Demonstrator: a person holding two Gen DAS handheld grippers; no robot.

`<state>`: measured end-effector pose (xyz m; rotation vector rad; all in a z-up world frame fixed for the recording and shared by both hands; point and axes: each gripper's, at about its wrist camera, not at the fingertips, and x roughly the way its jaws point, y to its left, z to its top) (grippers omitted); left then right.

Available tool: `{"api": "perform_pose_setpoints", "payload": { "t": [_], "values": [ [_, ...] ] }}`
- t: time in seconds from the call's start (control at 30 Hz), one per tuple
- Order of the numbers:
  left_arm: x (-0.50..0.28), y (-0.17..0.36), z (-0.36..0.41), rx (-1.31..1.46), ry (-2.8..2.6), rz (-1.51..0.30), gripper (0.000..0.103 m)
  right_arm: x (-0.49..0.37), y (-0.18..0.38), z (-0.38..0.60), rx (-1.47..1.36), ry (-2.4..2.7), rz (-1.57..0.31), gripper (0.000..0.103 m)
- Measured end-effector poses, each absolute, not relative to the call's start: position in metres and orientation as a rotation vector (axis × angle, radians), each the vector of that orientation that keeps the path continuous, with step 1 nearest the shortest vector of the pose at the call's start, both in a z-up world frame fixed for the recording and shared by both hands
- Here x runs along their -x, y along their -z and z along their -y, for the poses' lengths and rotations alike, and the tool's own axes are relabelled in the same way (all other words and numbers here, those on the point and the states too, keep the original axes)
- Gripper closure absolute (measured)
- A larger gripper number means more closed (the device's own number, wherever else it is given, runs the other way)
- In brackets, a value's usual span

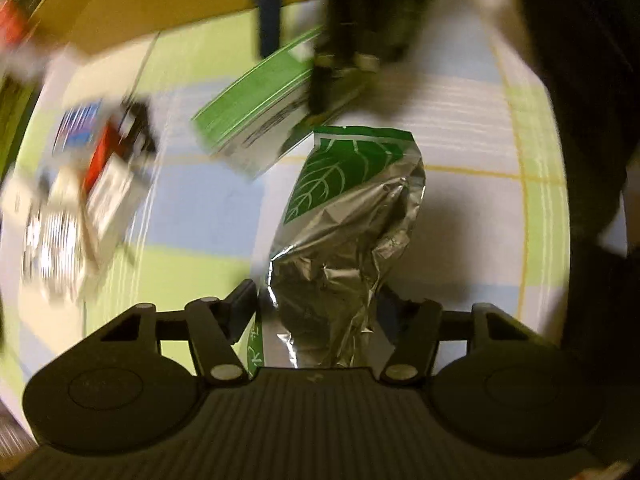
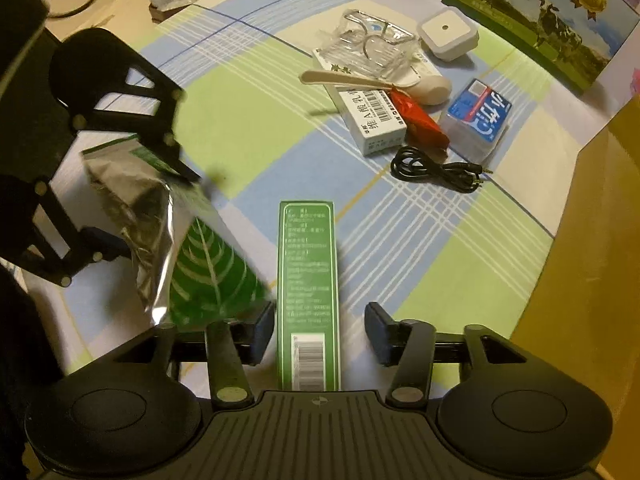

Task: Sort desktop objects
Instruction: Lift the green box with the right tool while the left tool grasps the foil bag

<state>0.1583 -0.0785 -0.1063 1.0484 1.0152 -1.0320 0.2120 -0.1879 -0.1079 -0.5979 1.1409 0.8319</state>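
Most of the sorting is left: the clutter pile [image 2: 404,92] sits untouched on the checked tablecloth [image 2: 248,120]. Your left gripper [image 1: 320,304] clamps the foil pouch [image 1: 352,216] aloft; your right gripper [image 2: 320,332], jaws apart, straddles the green box [image 2: 308,280].

Both wrist cameras look down close over the checked tablecloth [image 2: 248,120] (left view blurred), sharing the foil pouch [image 1: 352,216] and green box [image 2: 308,280].
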Motion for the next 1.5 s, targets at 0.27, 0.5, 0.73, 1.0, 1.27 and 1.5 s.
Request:
{"api": "perform_pose_setpoints", "payload": {
  "t": [0.27, 0.5, 0.73, 1.0, 1.27, 1.5],
  "values": [
    [-0.192, 0.1, 0.043, -0.673, 0.699, -1.27, 0.045, -0.221, 0.117, 0.183, 0.528, -0.807, -1.195, 0.075],
    [-0.191, 0.103, 0.05, -0.742, 0.748, -1.193, 0.03, -0.218, 0.115, 0.192, 0.507, -0.776, -1.222, 0.076],
    [-0.192, 0.116, 0.066, -0.777, 0.744, -1.242, 0.045, -0.217, 0.111, 0.194, 0.494, -0.775, -1.192, 0.06],
    [-0.194, 0.113, 0.049, -0.656, 0.67, -1.289, 0.048, -0.216, 0.116, 0.193, 0.498, -0.797, -1.19, 0.051],
    [-0.196, 0.12, 0.049, -0.668, 0.664, -1.291, 0.045, -0.217, 0.123, 0.194, 0.498, -0.782, -1.209, 0.075],
    [-0.193, 0.109, 0.042, -0.599, 0.607, -1.296, 0.057, -0.209, 0.107, 0.2, 0.47, -0.761, -1.178, 0.075]
  ]
}}
